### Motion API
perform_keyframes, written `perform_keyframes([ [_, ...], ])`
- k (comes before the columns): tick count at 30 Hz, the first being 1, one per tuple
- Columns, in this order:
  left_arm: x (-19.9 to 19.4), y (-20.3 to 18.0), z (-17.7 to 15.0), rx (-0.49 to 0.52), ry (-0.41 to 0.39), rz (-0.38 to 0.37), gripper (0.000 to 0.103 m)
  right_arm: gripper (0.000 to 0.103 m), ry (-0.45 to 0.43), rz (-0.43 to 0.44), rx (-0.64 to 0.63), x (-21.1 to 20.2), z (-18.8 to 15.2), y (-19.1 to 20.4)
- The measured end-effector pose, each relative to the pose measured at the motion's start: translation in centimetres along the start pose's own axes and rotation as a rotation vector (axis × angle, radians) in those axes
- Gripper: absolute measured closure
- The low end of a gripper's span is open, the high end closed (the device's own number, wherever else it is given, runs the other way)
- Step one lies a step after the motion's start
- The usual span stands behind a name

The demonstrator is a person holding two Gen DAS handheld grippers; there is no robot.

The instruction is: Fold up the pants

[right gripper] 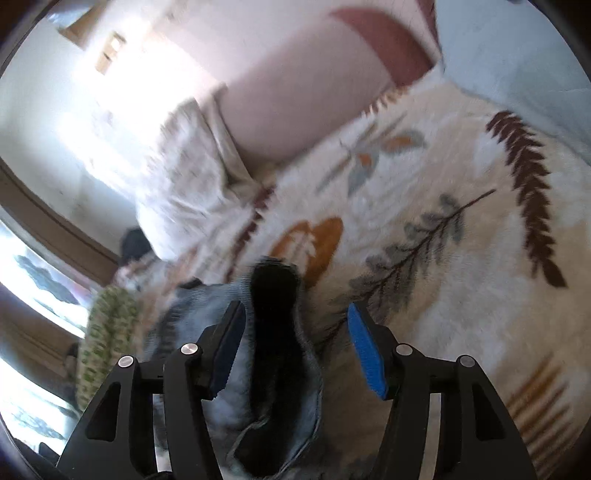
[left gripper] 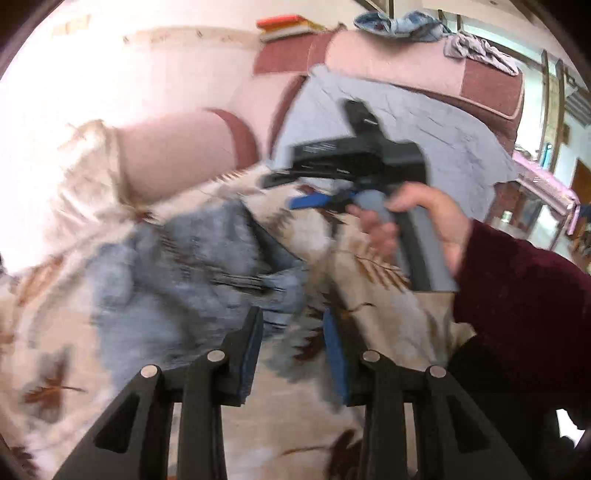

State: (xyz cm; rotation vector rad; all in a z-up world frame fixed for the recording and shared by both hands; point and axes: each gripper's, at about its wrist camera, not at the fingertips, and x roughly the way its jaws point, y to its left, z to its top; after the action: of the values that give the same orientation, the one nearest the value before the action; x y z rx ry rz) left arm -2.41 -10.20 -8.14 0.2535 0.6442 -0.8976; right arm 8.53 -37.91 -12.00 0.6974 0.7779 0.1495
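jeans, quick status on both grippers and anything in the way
Left gripper open, nothing gripped. Right gripper open, jeans lying loose between its fingers, on the leaf-print blanket. Nothing in the way.

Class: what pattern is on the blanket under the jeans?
Cream blanket with brown, orange and grey leaf sprigs; clearest in the right wrist view.

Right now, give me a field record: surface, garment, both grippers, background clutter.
surface: leaf-print blanket spread over a pink sofa
garment: washed blue denim pants, bunched on the blanket, not folded flat
left gripper: jaws apart, nothing pinched; denim edge lies just ahead
right gripper: jaws apart; a denim fold lies between them, pads not pressing it
right hand: grips the right gripper's grey handle, dark red sleeve
background: grey cloth on the seat, more clothes and books on the sofa back
image quality: motion blur in both views
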Motion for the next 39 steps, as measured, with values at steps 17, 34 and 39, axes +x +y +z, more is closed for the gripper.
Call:
perform_keyframes([
  [17, 5.5, 11.7, 1.5, -0.137, 0.103, 0.378, 0.067, 0.043, 0.037, 0.334, -0.030, 3.5, -3.1, 7.4],
  [34, 16.8, 11.0, 1.0, -0.162, 0.289, 0.340, 0.072, 0.020, 0.177, -0.090, 0.142, 8.9, -2.7, 0.2],
  [39, 15.5, 11.6, 0.8, -0.217, 0.240, 0.294, 0.069, 0.020, 0.122, -0.075, 0.100, 6.6, -1.9, 1.2],
])
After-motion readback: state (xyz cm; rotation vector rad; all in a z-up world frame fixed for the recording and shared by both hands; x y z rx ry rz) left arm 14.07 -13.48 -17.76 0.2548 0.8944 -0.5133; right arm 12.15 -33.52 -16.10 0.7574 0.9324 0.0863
